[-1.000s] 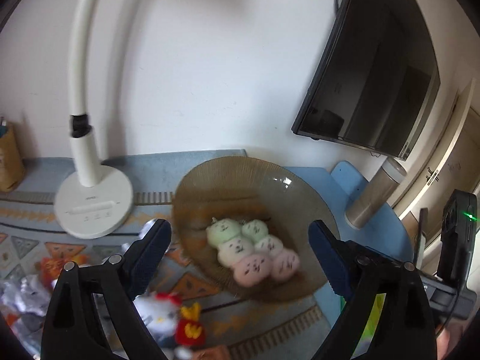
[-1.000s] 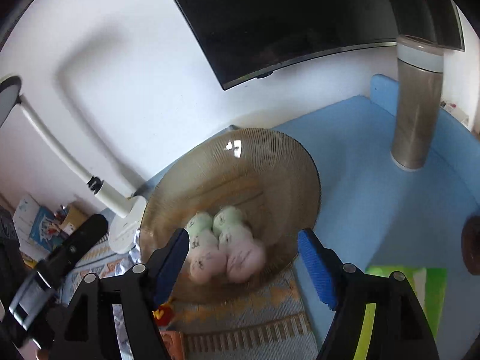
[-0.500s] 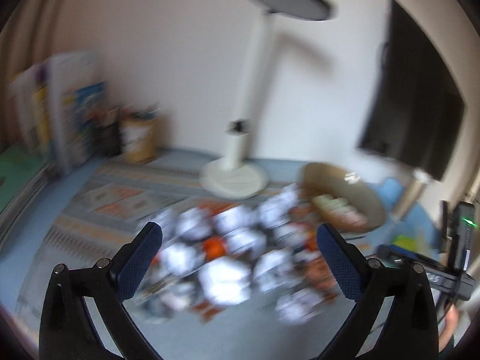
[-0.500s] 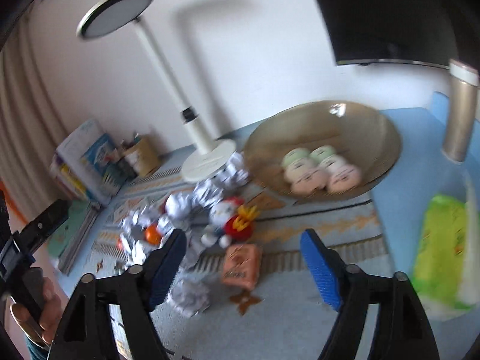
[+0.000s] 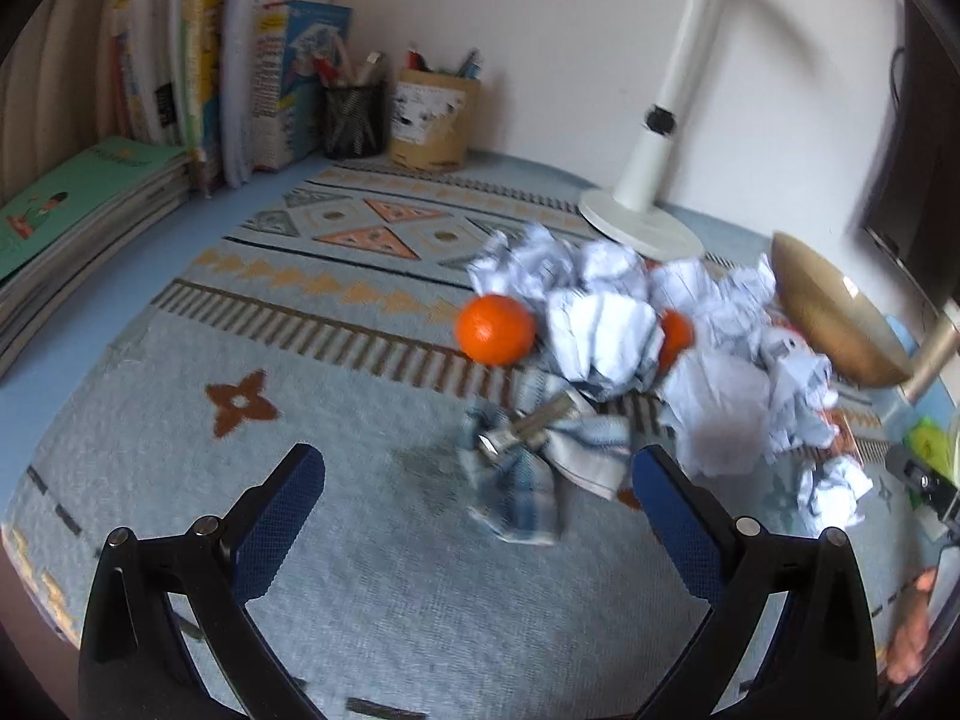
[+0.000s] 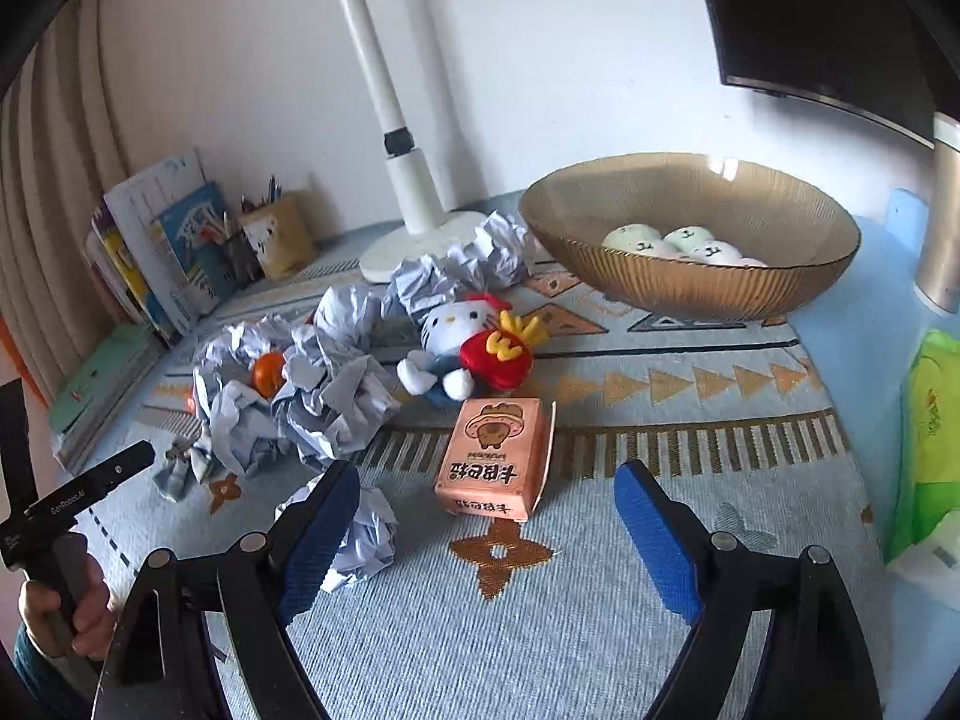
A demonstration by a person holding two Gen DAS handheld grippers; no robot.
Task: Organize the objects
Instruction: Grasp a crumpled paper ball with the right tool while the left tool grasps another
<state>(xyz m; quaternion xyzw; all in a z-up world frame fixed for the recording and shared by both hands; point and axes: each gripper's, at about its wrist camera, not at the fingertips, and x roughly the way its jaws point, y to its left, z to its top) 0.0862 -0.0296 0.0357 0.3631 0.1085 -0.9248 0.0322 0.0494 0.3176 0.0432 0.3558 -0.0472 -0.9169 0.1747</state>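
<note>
Pale blue woven mat with orange and brown geometric bands (image 6: 690,414): covers the desk top; all items below lie on it or at its edge.

White desk lamp with round base and tall stem (image 6: 414,204): stands at the back by the wall.

Row of upright books with a flat stack of green-covered booklets (image 5: 198,60): far left, against the wall; a black mesh pen cup (image 5: 354,120) and a tan cardboard pen holder (image 5: 435,117) stand just beside them.

Amber ribbed glass bowl (image 6: 690,282): back right, upright on the mat, holding pale green, white and pink round plush faces (image 6: 687,243).

Heap of crumpled pale blue paper balls (image 6: 336,384): centre left, between lamp base and near edge; one loose ball (image 6: 366,540) lies apart, just beside the right gripper's left finger.

White cat plush with red bow and red fries pouch (image 6: 462,348): lying against the heap's right side.

Pink-orange rectangular packet with a cartoon bear print (image 6: 495,459): flat on the mat, just ahead of the right gripper (image 6: 486,516), whose blue-padded jaws stand apart and empty.

Two oranges (image 5: 495,329): one at the heap's left edge, one half buried in paper.

Small blue checked cloth bundle with a metal clip (image 5: 528,450): ahead of the left gripper (image 5: 477,492), jaws spread wide, grasping nothing.
</note>
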